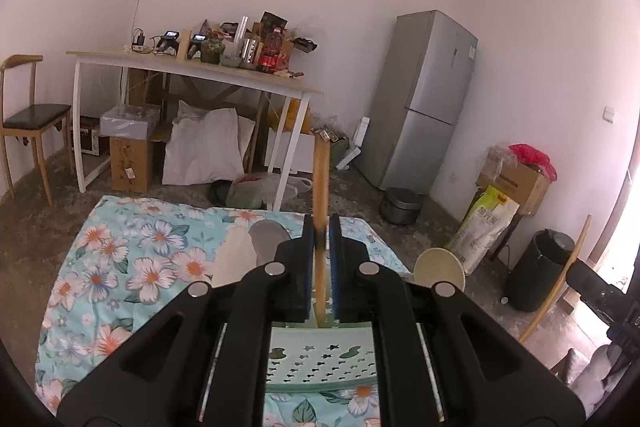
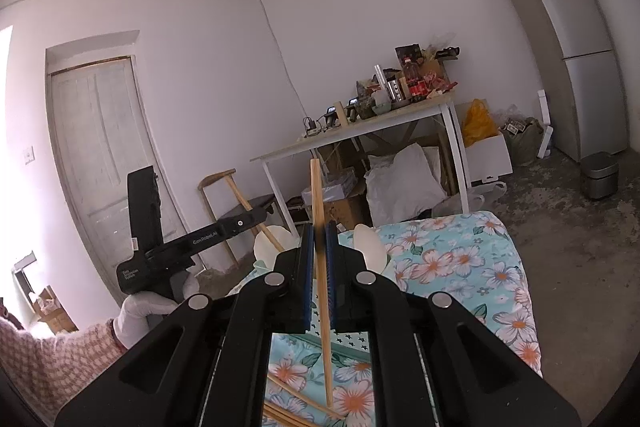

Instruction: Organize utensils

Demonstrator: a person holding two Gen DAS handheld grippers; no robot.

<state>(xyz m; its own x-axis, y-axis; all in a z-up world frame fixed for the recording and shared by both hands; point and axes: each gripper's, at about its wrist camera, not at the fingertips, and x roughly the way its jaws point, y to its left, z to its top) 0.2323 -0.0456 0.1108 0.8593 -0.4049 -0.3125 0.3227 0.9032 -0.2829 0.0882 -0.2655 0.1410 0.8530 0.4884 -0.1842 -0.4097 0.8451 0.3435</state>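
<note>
Left gripper (image 1: 321,233): jaws closed on a wooden-handled utensil (image 1: 321,179). Its long axis runs upright between the jaws, the upper end pointing away and up toward the far desk (image 1: 192,69), the lower end reaching down to the pale green perforated basket (image 1: 320,355). The basket rests on the floral cloth (image 1: 132,267). What kind of head the utensil carries cannot be told.

Right gripper (image 2: 320,245): jaws closed on a single wooden chopstick (image 2: 318,195). The chopstick's long axis is near vertical with a slight tilt; the upper end points up past the jaws, the lower end hangs over the floral cloth (image 2: 472,267). Further chopsticks (image 2: 296,409) lie flat on the cloth below. In the right wrist view the left gripper (image 2: 256,217) appears at left, held in a white-gloved hand (image 2: 138,315).

A white spoon (image 1: 236,259) and a grey spoon (image 1: 270,239) stand behind the left jaws.
</note>
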